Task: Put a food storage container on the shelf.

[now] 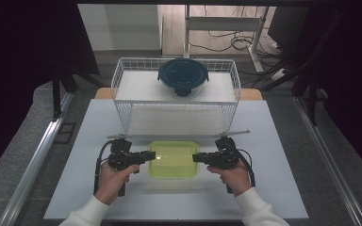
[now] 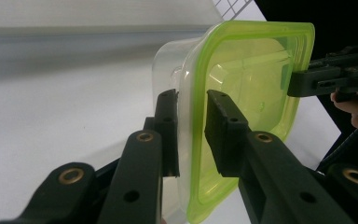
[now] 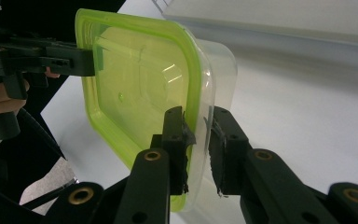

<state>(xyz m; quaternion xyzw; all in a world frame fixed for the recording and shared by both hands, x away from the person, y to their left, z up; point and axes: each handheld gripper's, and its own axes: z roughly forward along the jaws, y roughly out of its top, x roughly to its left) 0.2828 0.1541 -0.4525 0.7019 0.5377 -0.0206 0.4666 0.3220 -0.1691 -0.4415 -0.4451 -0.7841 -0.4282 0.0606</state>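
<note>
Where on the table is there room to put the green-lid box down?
Bare table lies left of the left gripper, right of the right gripper, and along the near edge. Behind the green-lid box the wire basket crowds it.

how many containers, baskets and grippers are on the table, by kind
containers: 2 (green-lidded box, dark-lidded round bowl)
wire basket: 1
grippers: 2 (left gripper, right gripper), both clamped on the box rim
total: 5

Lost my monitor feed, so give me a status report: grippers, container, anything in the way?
Left gripper and right gripper both clamped on the rim of the green-lidded container, opposite ends. Wire basket stands just behind it.
</note>
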